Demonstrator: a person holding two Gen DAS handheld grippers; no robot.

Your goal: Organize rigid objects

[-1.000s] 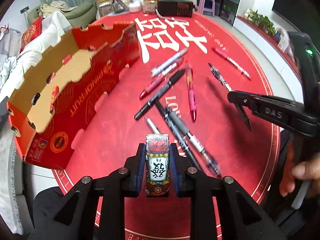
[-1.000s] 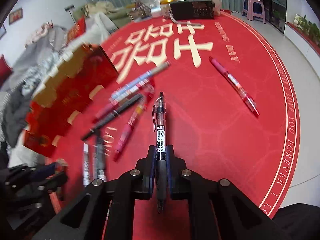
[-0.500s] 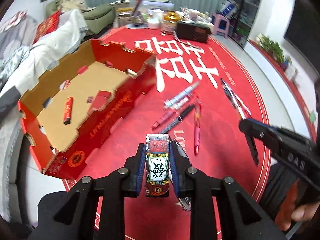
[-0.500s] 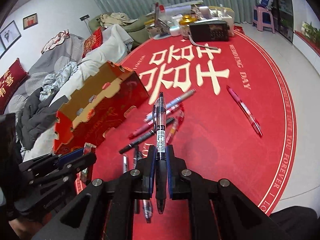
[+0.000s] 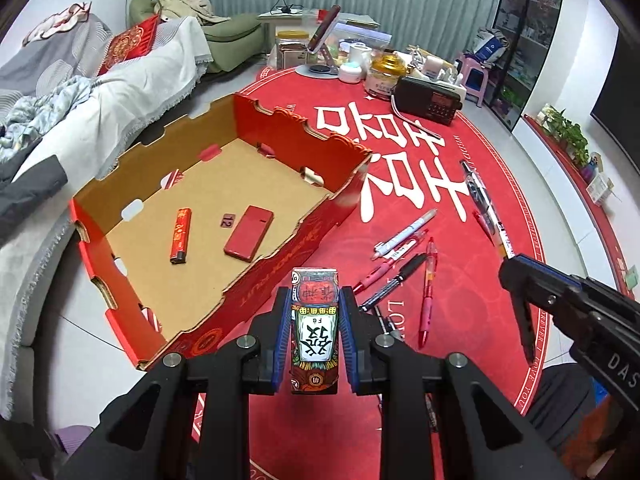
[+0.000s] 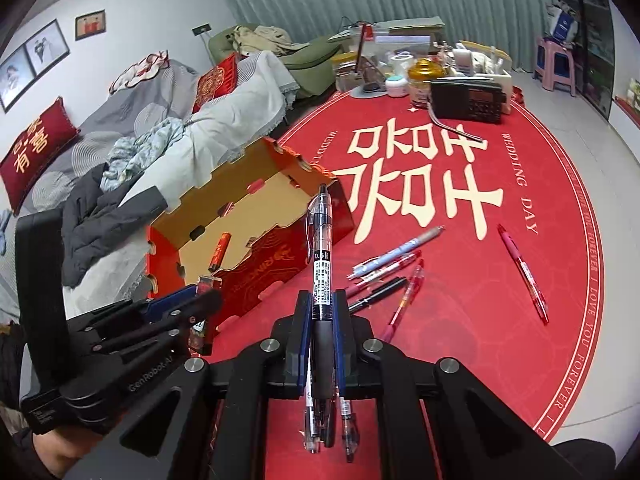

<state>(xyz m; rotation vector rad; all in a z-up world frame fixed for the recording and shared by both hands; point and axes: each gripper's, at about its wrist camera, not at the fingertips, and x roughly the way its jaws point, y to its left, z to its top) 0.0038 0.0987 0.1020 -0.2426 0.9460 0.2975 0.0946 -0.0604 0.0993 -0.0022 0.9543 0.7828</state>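
Observation:
My left gripper (image 5: 315, 308) is shut on a small printed card box (image 5: 315, 320), held above the red mat near the front wall of the open red cardboard box (image 5: 280, 240). Inside that cardboard box lie a red lighter (image 5: 181, 235) and a flat red case (image 5: 249, 232). My right gripper (image 6: 322, 304) is shut on a black gel pen (image 6: 321, 248), raised over the mat; it also shows in the left wrist view (image 5: 520, 276). Several pens (image 5: 404, 264) lie loose on the mat to the right of the cardboard box (image 6: 256, 216).
The round red mat (image 6: 500, 300) covers the floor. A black radio (image 6: 466, 100), jars and clutter stand at its far edge. A sofa with blankets (image 6: 132, 128) runs along the left. One pink pen (image 6: 522, 268) lies apart at the right.
Both grippers have risen with their loads and swung toward the cardboard box. The box's inside, with the lighter and the red case, has come into view.

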